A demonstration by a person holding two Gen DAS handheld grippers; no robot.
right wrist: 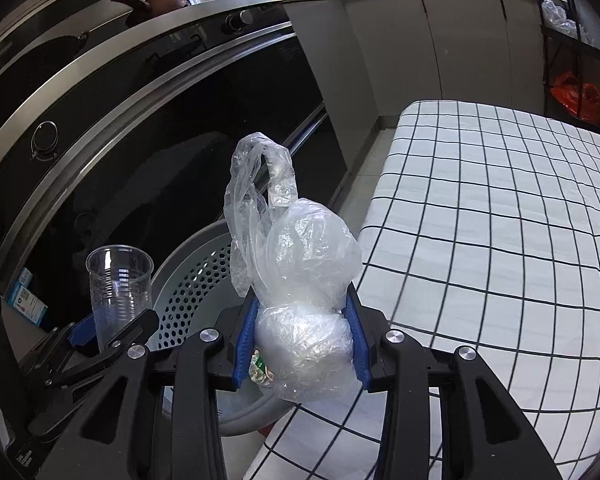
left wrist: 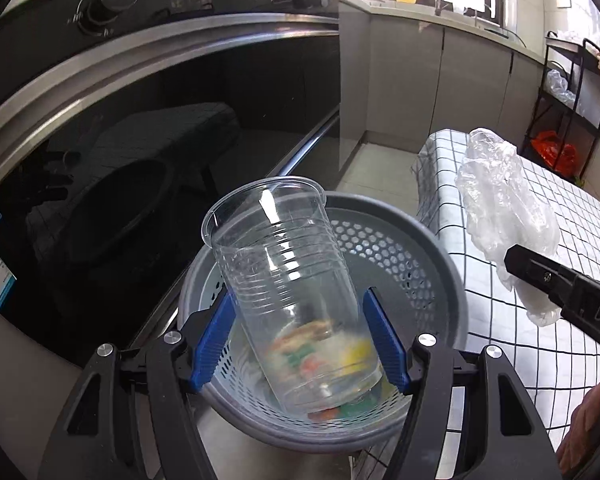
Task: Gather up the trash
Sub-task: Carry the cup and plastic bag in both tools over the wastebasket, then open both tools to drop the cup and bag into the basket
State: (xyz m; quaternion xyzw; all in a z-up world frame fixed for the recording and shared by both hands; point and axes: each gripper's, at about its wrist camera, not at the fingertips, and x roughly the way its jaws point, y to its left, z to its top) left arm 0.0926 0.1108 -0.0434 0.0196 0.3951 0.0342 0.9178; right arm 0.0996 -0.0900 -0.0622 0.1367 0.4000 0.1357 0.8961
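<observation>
Two pieces of trash are held up at once, one in each claw. The left claw [left wrist: 298,336] is squeezed onto a clear plastic cup [left wrist: 288,284], with a blue pad pressing on each side. The cup leans a little and hangs right over the grey bin [left wrist: 436,248], the round one with little holes in its wall. Some colourful scraps already lie at the bottom of the bin.

The right claw [right wrist: 302,344] is squeezed onto a crumpled clear plastic bag [right wrist: 300,280]. That bag is near the bin's edge, beside the worktop [right wrist: 500,240] with the checked cloth, and not fully over the opening.

I think this is the dropping step. Next, the left claw needs to open so the cup falls in. The right claw needs to go a bit more over the bin first, then let go of the bag.
</observation>
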